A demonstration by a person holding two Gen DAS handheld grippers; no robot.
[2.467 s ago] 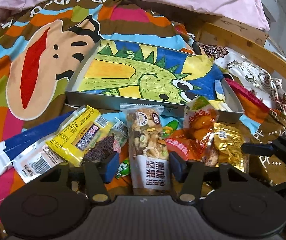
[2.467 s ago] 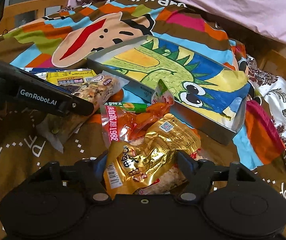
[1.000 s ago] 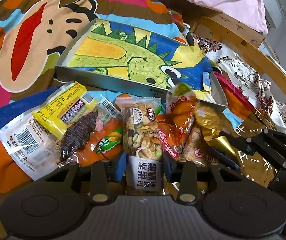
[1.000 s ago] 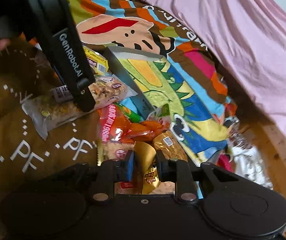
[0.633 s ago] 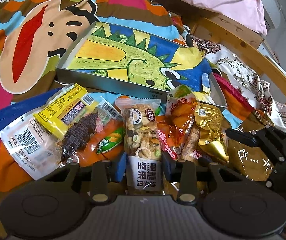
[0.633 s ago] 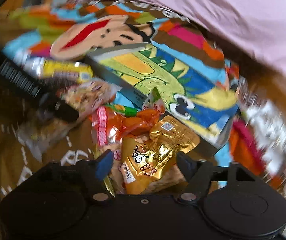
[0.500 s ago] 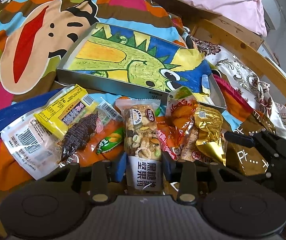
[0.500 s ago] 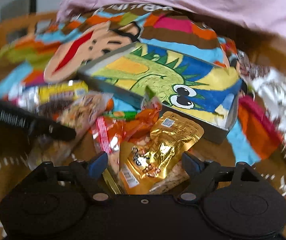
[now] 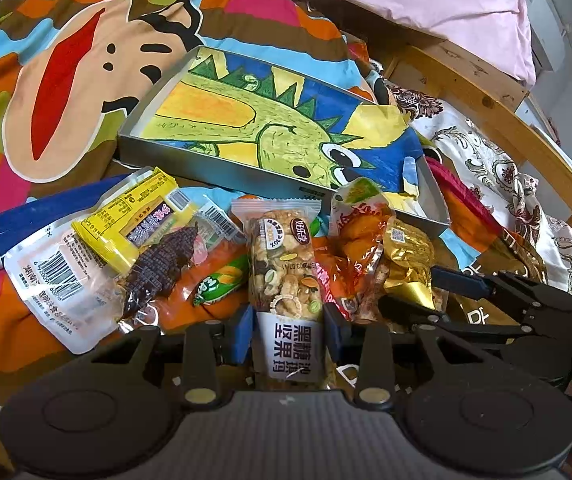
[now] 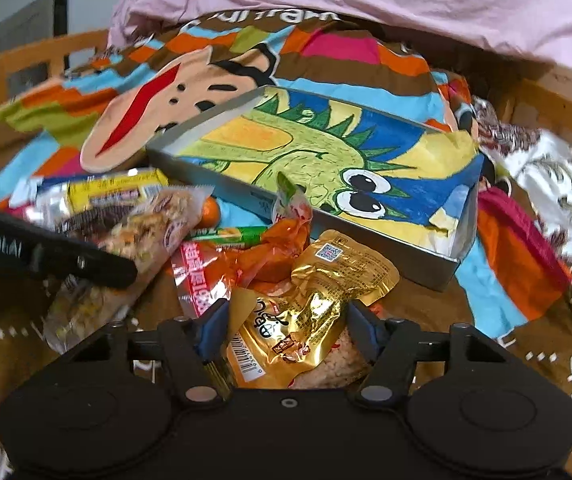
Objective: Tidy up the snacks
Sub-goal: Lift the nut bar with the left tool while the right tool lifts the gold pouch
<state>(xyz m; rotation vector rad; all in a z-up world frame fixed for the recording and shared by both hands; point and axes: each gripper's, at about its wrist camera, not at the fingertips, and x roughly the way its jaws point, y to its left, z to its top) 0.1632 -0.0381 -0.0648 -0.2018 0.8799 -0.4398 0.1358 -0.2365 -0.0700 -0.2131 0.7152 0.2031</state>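
Gold foil is sitting between the right gripper (image 10: 286,330)'s blue pads: its jaws have just been closing in around the gold snack pouch (image 10: 310,312), though a sliver of gap is still showing at each side, so I am not calling it gripped yet. The pouch's long axis is running away from the tool toward the dinosaur-lined tray (image 10: 452,258), lying just beyond and apparently empty. The left gripper (image 9: 288,330) is pinching the nut bar (image 9: 286,280) by its near end, the bar likewise pointing trayward. An orange packet (image 10: 246,264) is overlapping both, likely to drag along. More wrappers are crowding the striped blanket (image 9: 46,40) leftward.
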